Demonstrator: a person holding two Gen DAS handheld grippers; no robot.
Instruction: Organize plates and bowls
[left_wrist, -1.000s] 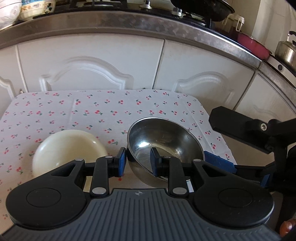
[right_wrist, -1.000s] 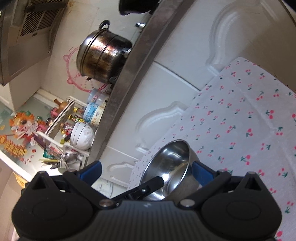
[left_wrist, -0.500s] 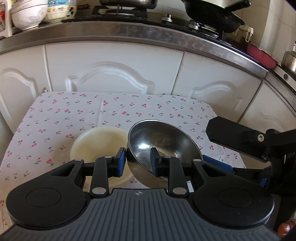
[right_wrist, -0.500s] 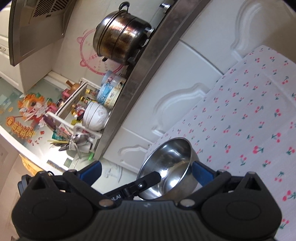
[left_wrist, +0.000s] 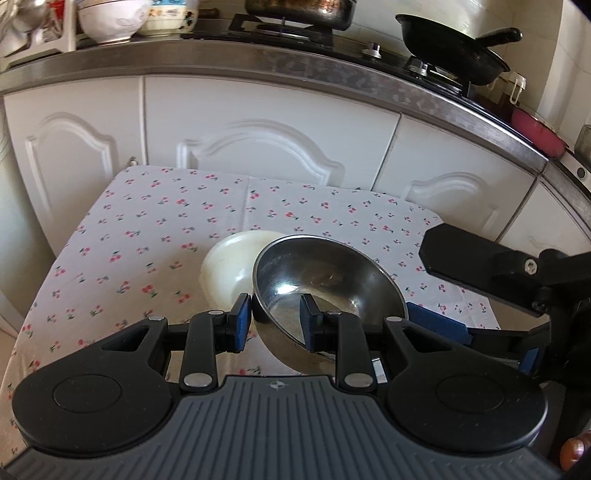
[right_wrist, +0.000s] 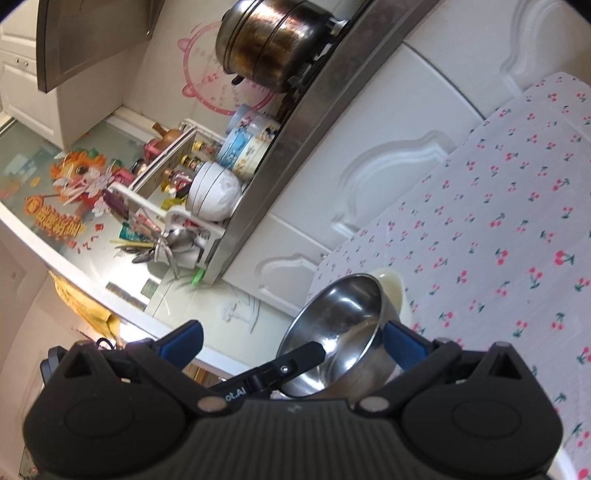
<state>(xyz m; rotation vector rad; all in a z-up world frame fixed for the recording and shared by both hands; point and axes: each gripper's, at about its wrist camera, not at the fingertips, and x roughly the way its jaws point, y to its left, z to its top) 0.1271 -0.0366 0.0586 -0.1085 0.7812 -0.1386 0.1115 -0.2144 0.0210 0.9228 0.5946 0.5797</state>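
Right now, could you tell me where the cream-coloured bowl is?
In the left wrist view, the cream bowl sits on the cherry-print tablecloth near the middle, just left of and partly behind the steel bowl pinched by the left gripper.

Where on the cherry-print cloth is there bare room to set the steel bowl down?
The cherry-print cloth is bare along its left side and across the far strip below the white cabinet doors. It is crowded near the middle front: the cream bowl sits there, with the steel bowl held over its right edge by the left gripper.
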